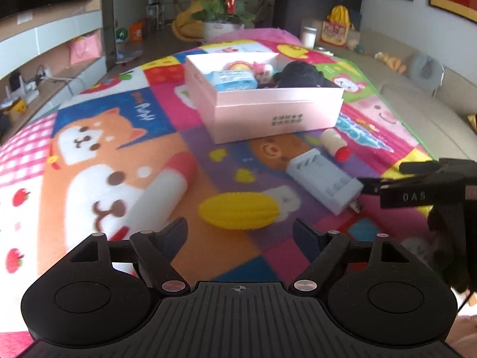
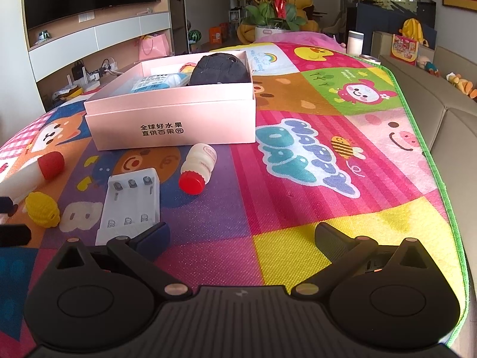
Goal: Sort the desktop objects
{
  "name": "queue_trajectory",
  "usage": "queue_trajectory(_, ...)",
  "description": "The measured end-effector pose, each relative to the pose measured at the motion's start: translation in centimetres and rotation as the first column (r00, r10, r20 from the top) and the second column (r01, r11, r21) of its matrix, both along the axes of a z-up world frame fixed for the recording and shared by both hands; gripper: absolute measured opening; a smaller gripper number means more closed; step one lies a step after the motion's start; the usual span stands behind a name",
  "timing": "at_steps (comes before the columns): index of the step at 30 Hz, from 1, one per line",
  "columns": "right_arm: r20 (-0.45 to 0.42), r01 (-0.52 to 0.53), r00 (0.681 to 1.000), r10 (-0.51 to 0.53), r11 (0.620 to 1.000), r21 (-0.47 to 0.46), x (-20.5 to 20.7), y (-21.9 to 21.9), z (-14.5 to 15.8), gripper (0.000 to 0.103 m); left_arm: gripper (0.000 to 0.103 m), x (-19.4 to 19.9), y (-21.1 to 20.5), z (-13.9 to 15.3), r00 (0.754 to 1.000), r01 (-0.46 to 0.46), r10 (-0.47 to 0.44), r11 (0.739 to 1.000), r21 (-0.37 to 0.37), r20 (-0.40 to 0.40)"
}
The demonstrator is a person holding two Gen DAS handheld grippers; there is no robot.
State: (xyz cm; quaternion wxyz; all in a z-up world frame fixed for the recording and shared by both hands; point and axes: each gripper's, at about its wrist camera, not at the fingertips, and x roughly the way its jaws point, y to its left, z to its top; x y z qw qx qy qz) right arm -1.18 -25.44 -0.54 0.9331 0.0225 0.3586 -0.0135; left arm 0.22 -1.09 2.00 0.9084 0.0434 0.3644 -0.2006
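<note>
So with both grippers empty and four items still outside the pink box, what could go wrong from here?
1. The yellow ridged toy and the small red-capped bottle lie on their sides; either may roll if a finger nudges it.
2. The battery charger lies flat, which may make it awkward to pinch.
3. The right gripper hangs close beside the left gripper, so they could collide.

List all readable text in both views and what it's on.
"全球好水果 / 直供百果园": front wall of the pink box.
"HAPPY DAY": printed on the play mat.
"PUPPY", seen upside down: mat panel beside the dog picture.
"DAS": right gripper's finger, seen from the left wrist.
Small bottle label: too small to read.
Blue packet in the box: print blurred.
</note>
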Motion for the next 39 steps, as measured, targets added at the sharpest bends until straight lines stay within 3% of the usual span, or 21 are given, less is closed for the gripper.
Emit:
queue_trajectory(13,0.016,-0.001,1.0,0.001,0.999,0.035,-0.2,-0.4,0.0,0.103,0.083,2.1,-1.6,-1.7,0.999,0.035,-0.035,0.999,-0.022,0.015)
queue_trajectory(17,0.028,-0.019,0.999,0.017,0.998,0.06,-0.4,-0.7,0.1,0.103,0.096,2.6,-1.1,-1.9,0.999,0.035,-0.034,0.997,-0.067,0.014)
queue_trajectory(22,0.031,-0.029,0.999,0.027,0.997,0.064,-0.5,-0.7,0.1,0.103,0.096,2.5,-1.2,-1.9,0.996,0.085,-0.084,0.991,-0.102,0.016)
queue_trajectory(27,0.04,-0.031,0.999,0.028,0.997,0.073,-0.6,-0.8,0.2,0.103,0.09,0.7,-2.3,-1.9,0.987,0.16,-0.159,0.986,-0.055,0.023)
queue_trajectory(32,0.041,-0.03,0.999,0.027,0.997,0.073,-0.6,-0.8,0.2,0.103,0.072,-0.2,-2.6,-1.9,0.995,0.097,-0.096,0.995,-0.029,0.04)
queue_trajectory(39,0.087,-0.074,0.994,0.072,0.997,0.026,-0.6,0.0,1.4,0.103,0.072,-0.9,-2.2,-1.1,0.997,0.069,-0.068,0.997,-0.026,0.046)
